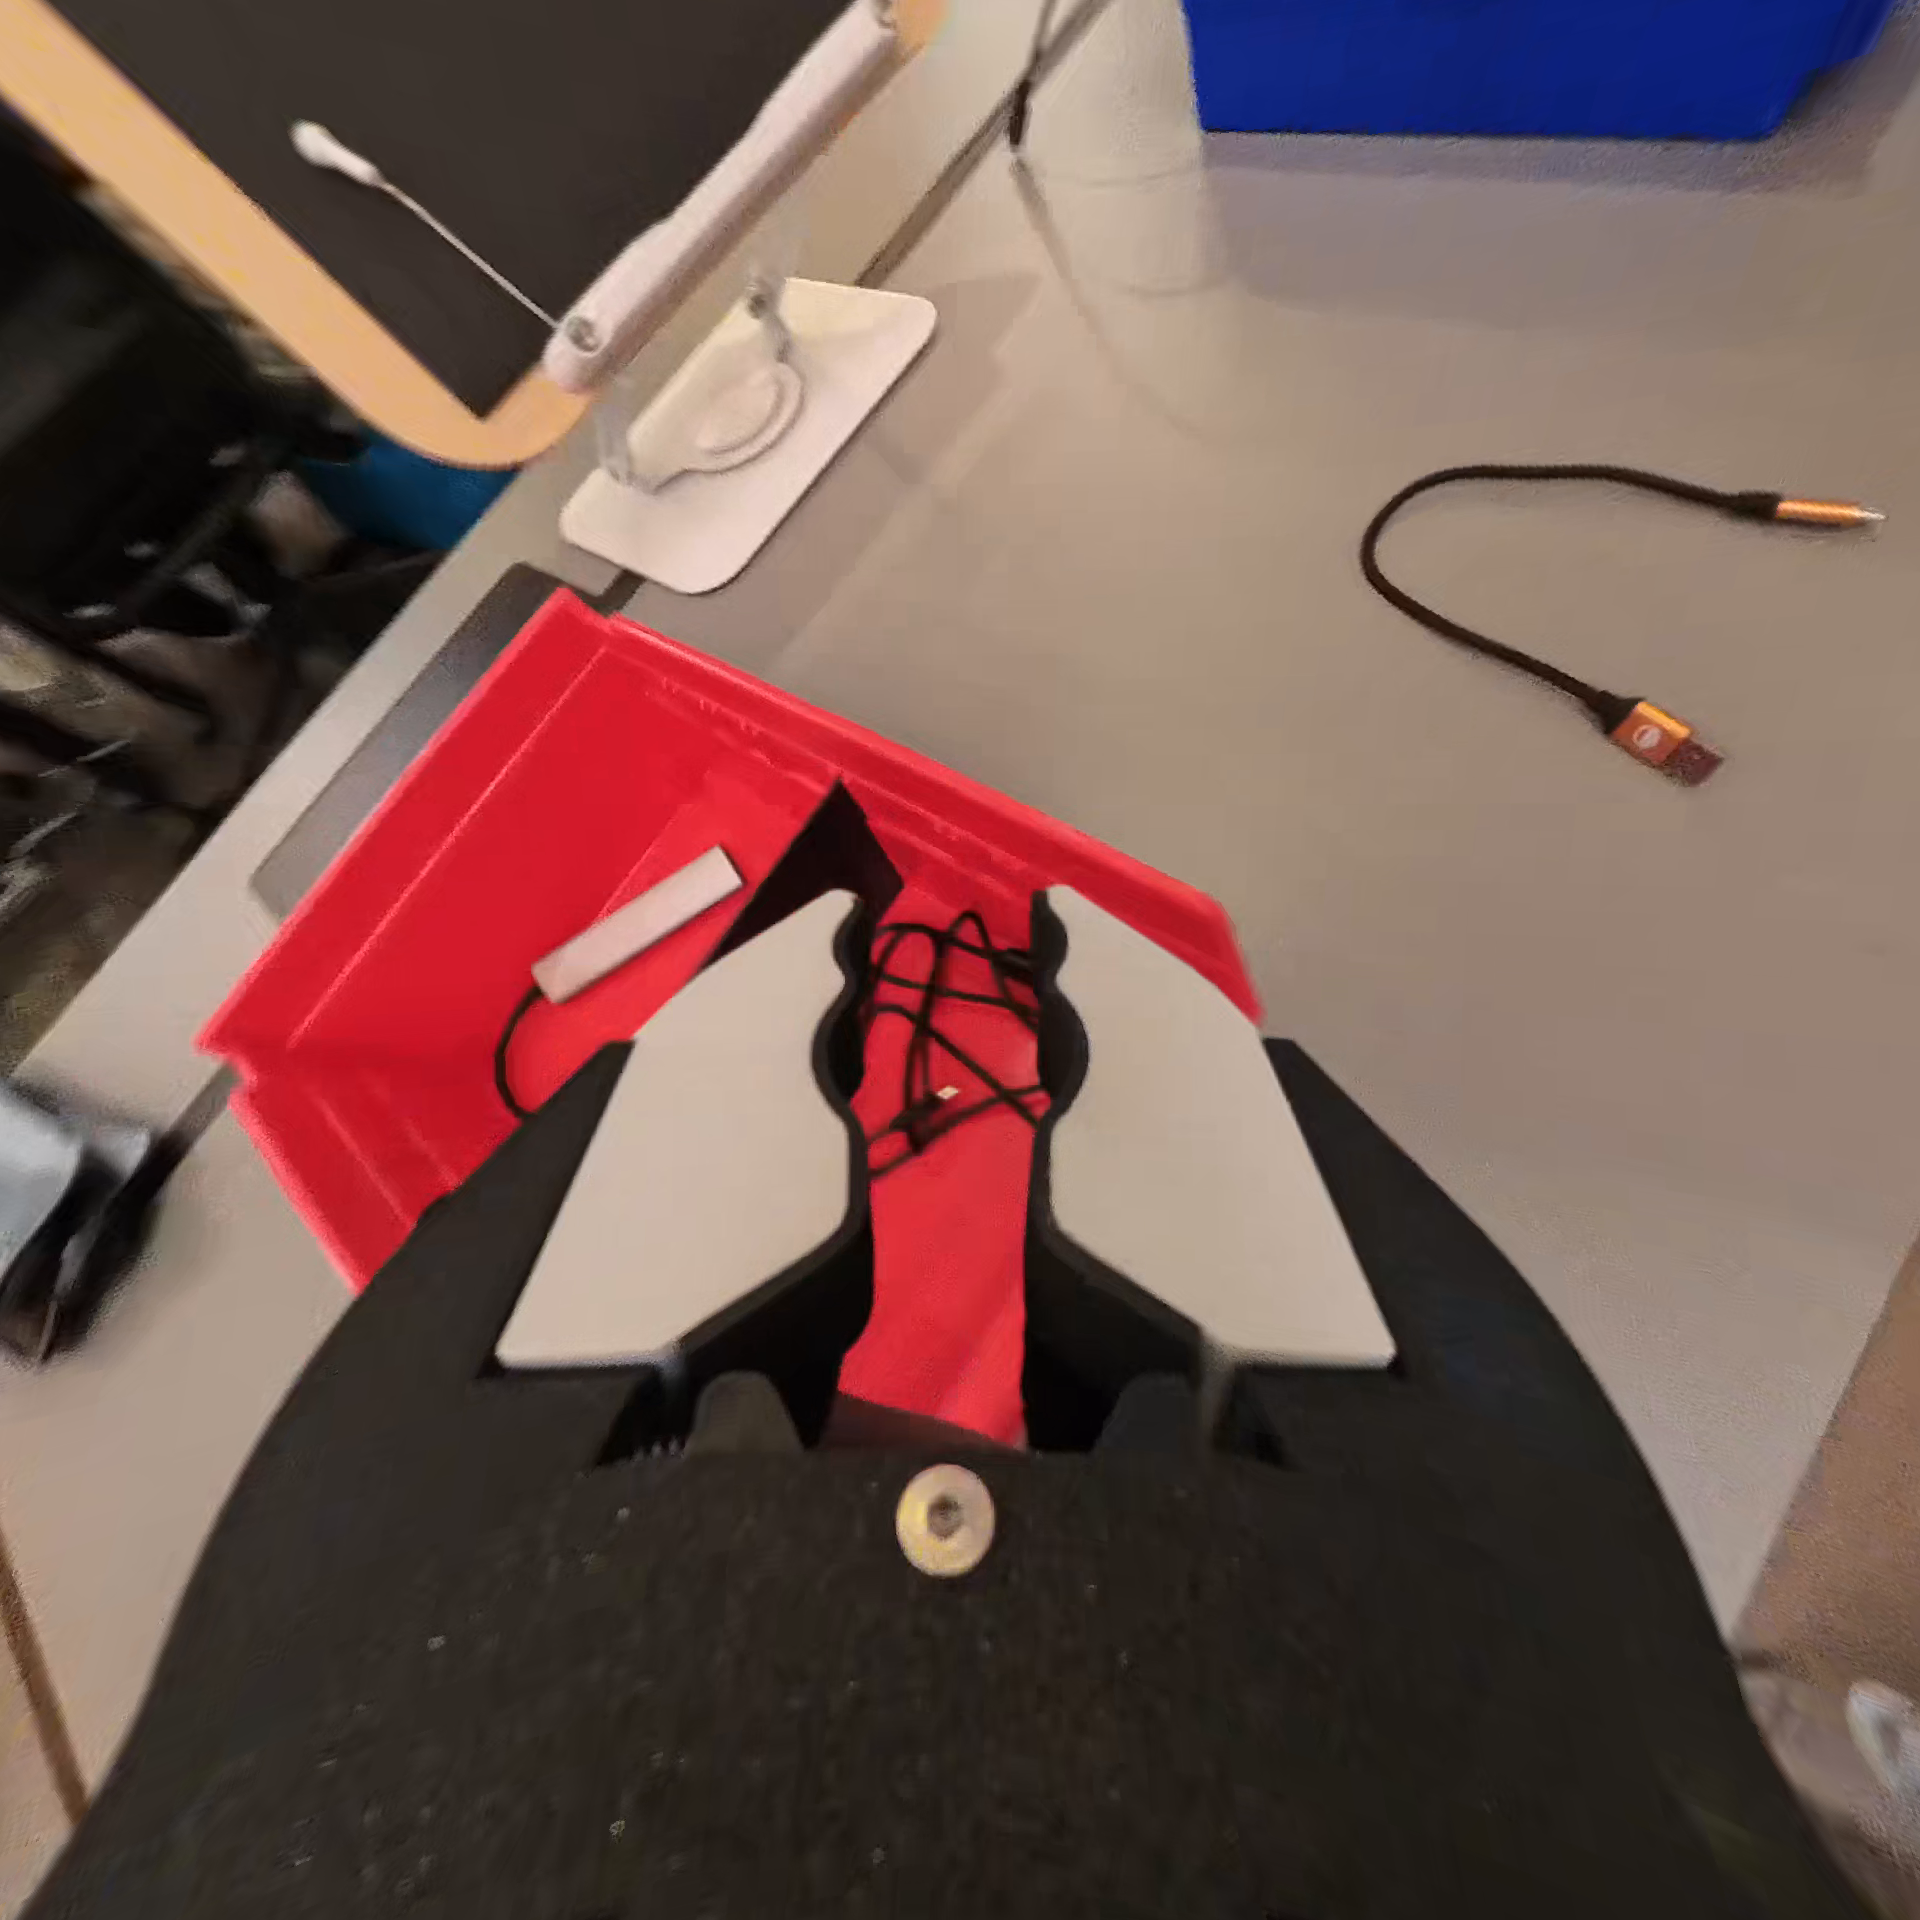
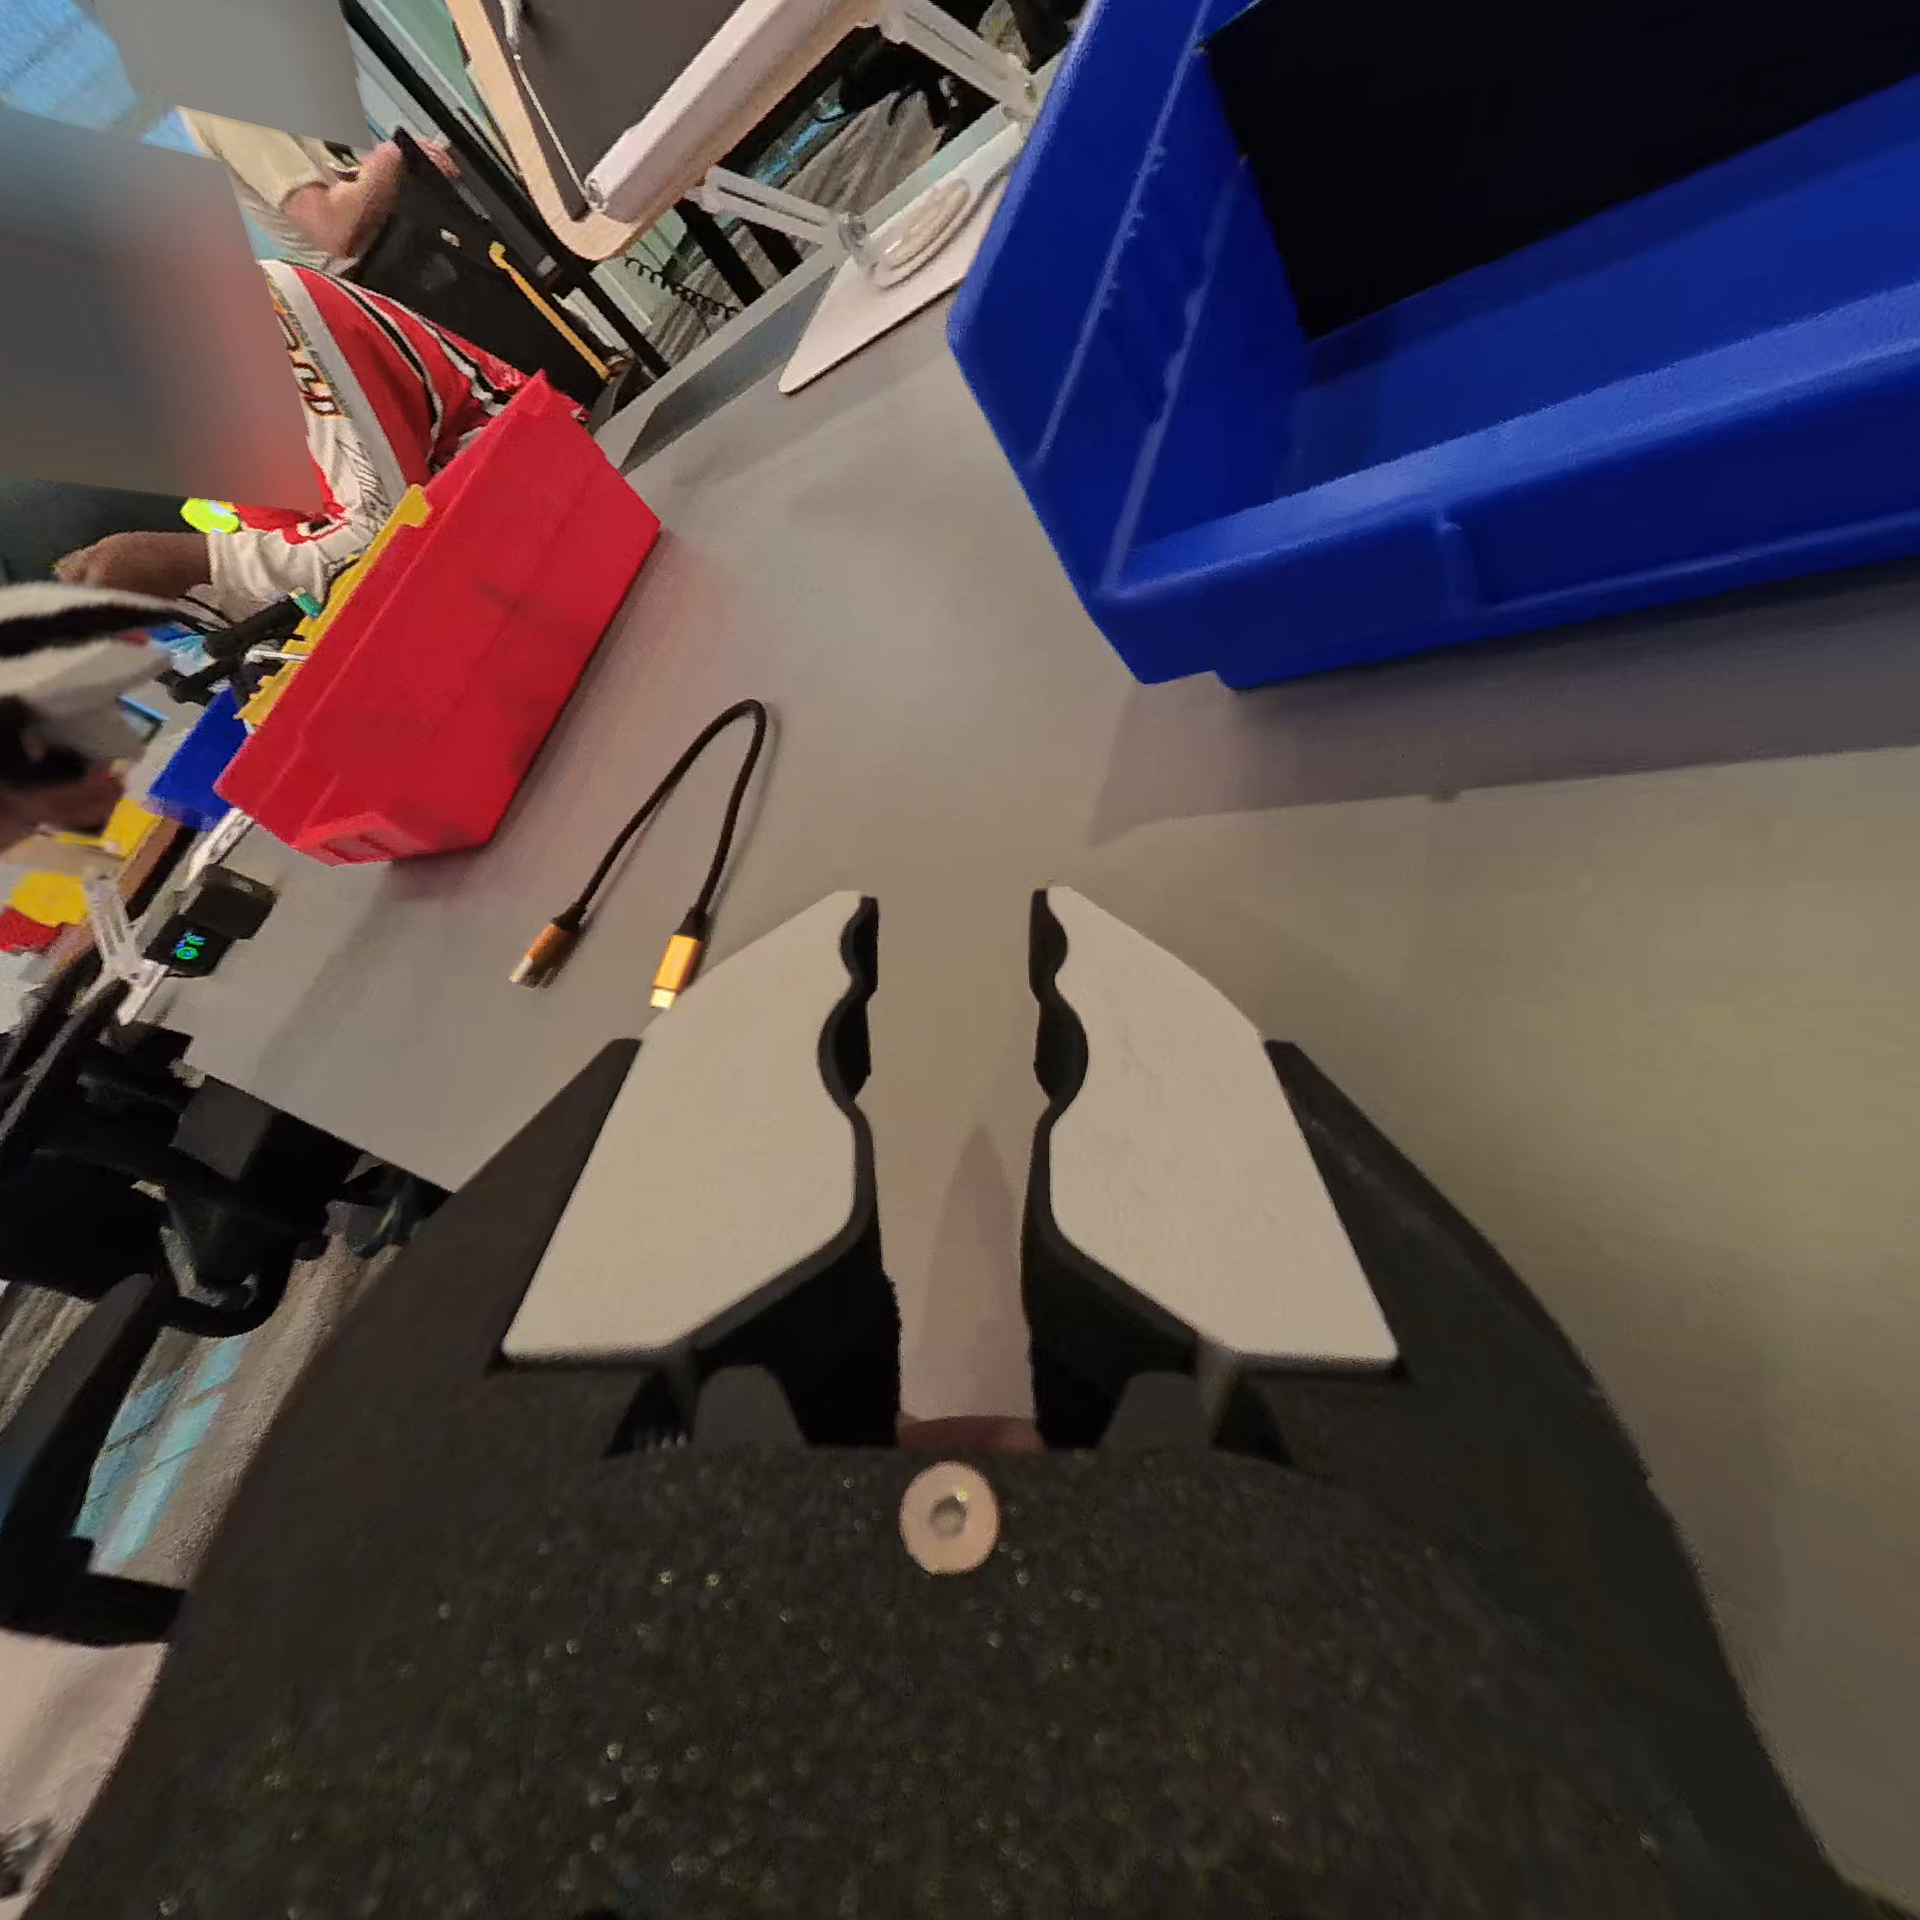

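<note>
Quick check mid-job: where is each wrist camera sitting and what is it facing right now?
Left wrist view: behind the left tool, looking down into the red bin at a tangled black cable; open fingers show.
Right wrist view: behind the right tool, low over the table, facing the blue bin; open fingers show.
Shared: red bin, orange-tipped cable, blue bin.

Left gripper (image 1: pixel 948 914): grainy matt black plastic; smooth pale finger faces; 1 shiny metal screw.
Red bin (image 1: pixel 447 935): smooth, slightly glossy plastic.
Blue bin (image 2: pixel 1455 499): glossy moulded plastic.
Short cable (image 2: pixel 675 821): black braided sleeve; 2 orange metallic plugs.
Table (image 2: pixel 1507 1039): smooth matt grey surface.
Thin cable (image 1: pixel 935 1029): black, tangled.
</note>
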{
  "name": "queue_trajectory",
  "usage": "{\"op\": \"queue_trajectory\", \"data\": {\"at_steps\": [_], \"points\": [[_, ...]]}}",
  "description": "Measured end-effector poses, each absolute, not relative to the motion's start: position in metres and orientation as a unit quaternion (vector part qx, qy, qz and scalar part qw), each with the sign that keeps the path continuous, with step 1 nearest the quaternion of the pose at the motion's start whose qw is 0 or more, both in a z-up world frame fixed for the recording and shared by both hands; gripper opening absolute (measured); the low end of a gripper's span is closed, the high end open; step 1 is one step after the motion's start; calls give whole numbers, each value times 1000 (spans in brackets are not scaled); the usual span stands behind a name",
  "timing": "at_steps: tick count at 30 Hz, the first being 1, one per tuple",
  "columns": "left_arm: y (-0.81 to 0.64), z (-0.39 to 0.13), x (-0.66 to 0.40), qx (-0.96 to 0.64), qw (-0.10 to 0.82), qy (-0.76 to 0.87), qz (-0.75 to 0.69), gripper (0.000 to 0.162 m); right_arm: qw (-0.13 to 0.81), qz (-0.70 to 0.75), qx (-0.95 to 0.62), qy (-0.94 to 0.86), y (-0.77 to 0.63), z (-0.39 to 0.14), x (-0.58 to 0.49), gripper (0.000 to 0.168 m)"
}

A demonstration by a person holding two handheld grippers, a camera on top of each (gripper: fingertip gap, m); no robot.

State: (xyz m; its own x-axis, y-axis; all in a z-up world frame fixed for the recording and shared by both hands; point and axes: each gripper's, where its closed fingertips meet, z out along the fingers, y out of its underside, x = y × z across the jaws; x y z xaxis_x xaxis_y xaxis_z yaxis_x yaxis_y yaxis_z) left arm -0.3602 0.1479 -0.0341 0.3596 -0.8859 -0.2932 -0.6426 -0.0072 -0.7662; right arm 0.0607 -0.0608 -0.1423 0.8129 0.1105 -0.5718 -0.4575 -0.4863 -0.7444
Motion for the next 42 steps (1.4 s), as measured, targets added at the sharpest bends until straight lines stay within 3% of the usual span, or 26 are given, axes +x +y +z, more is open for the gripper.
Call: {"op": "queue_trajectory", "data": {"at_steps": [4, 7, 13, 20, 22, 26, 30, 36, 38, 42], "points": [[231, -45, -352, -696, 365, 600, -148, 34, 491, 344, -792, 119, -51, -136, 51, 27], [276, -84, -341, -702, 282, 643, -120, 46, 492, 370, -779, 119, -44, -130, 46, 26], [313, -160, -336, -648, 182, 739, -18, 49, 481, 368, -789, 107, -30, -139, 43, 27], [329, -187, -337, -641, 145, 754, -17, 43, 468, 447, -755, 106, -16, -129, 24, 27], [328, -189, -336, -636, 146, 757, -35, 29, 466, 453, -754, 93, -16, -128, 18, 27], [328, -186, -344, -598, 161, 785, -10, 25, 468, 448, -759, 69, -17, -126, 11, 27], [318, -150, -346, -590, 203, 781, -5, 24, 472, 431, -767, 57, -18, -126, 10, 27], [262, -15, -317, -518, 357, 777, 0, 22, 471, 424, -773, -29, -11, -116, -19, 27], [224, 32, -301, -473, 404, 783, -4, 10, 473, 451, -754, -64, -8, -101, -37, 28], [145, 86, -264, -409, 456, 789, -40, 9, 495, 464, -720, -142, 3, -66, -73, 31]]}}
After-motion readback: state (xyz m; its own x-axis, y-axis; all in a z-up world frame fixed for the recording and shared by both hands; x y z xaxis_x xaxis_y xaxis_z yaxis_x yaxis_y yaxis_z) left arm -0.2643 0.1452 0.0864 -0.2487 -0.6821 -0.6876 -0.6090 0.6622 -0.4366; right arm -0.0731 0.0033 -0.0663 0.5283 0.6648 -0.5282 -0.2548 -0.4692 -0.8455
